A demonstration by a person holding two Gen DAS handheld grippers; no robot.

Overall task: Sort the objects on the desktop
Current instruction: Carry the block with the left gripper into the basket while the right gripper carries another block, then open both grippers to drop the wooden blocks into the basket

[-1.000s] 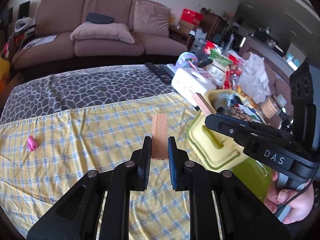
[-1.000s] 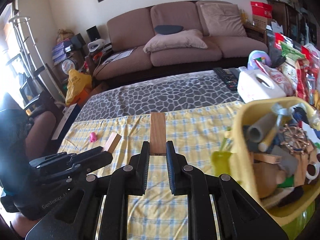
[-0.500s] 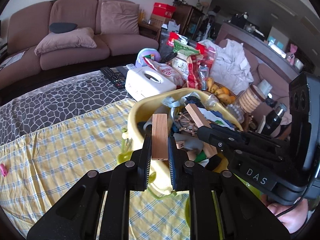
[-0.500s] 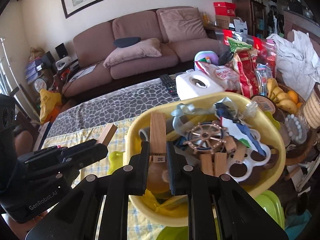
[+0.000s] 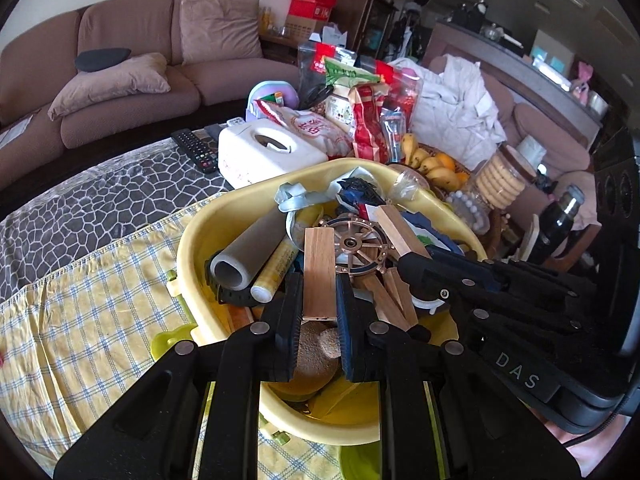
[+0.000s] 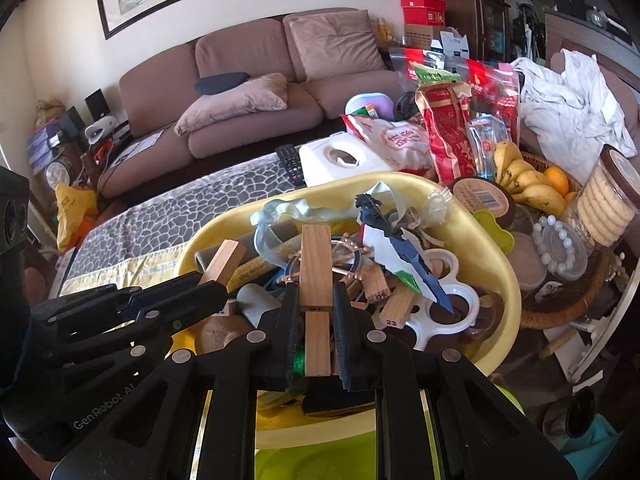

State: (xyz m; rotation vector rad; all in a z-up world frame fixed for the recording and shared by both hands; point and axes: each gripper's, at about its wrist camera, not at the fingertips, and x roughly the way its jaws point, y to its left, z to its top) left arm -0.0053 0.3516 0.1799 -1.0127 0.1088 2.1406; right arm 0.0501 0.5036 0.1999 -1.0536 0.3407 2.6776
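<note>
My left gripper (image 5: 319,300) is shut on a wooden block (image 5: 319,268) and holds it over the yellow tub (image 5: 224,216). My right gripper (image 6: 316,304) is shut on another wooden block (image 6: 316,276) over the same tub (image 6: 476,224). The tub is full of odds: a grey tube (image 5: 244,256), a copper ship's wheel (image 5: 356,244), several wooden blocks, a white ring tray (image 6: 444,300). In the left wrist view the right gripper (image 5: 408,258) comes in from the right with its block (image 5: 400,230). In the right wrist view the left gripper (image 6: 208,286) comes in from the left with its block (image 6: 222,260).
The tub stands on a yellow checked cloth (image 5: 92,300) over a grey patterned one (image 5: 100,200). Behind it are a white tissue box (image 5: 268,152), remotes (image 5: 196,148), snack bags (image 6: 448,136), a fruit basket (image 6: 532,184) and a biscuit jar (image 6: 612,200). A green lid (image 6: 312,460) lies below the tub.
Both grippers have swung right from over the checked cloth to over the yellow tub, each still holding its wooden block. The tub now fills the middle of both views.
</note>
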